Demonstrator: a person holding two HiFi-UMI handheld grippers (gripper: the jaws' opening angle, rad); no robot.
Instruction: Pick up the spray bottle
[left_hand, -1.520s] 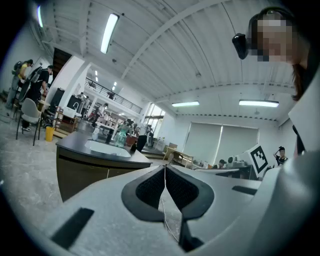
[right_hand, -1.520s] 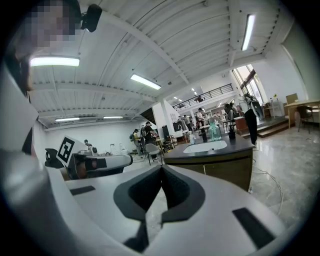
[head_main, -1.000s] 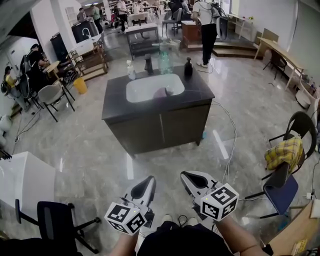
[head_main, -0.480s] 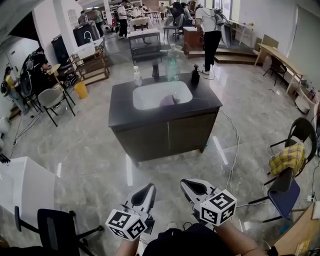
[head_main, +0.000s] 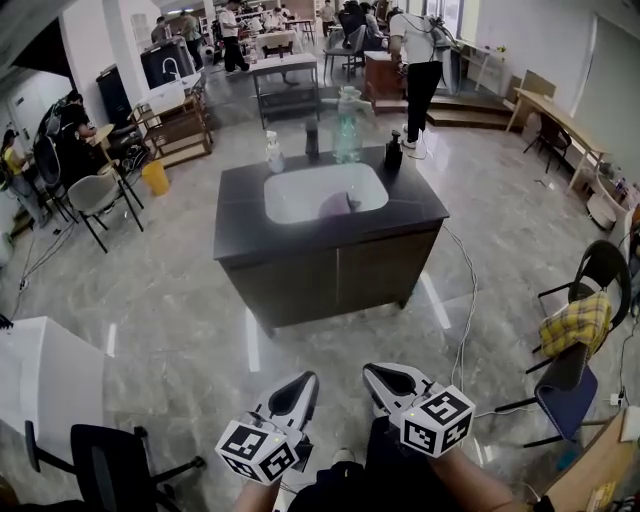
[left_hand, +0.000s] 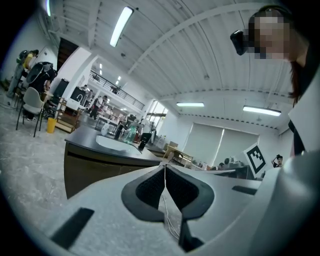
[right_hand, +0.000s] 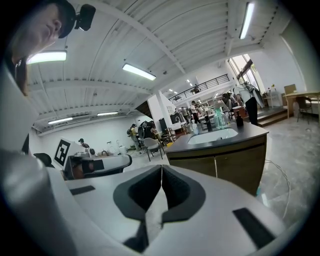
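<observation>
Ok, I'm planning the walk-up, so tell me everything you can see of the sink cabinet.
The sink cabinet stands alone and upright on the glossy stone floor. Its top is dark and smooth, with a white rounded basin sunk in the middle. Something purplish lies in the basin. The front is dark brown, with two closed doors facing the head view. Four bottles stand along the far edge of the top.

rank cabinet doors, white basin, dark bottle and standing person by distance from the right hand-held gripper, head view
From the right hand-held gripper:
1. cabinet doors, just ahead across the floor
2. white basin, set in the countertop
3. dark bottle, counter's far right edge
4. standing person, beyond the counter, to the right
</observation>
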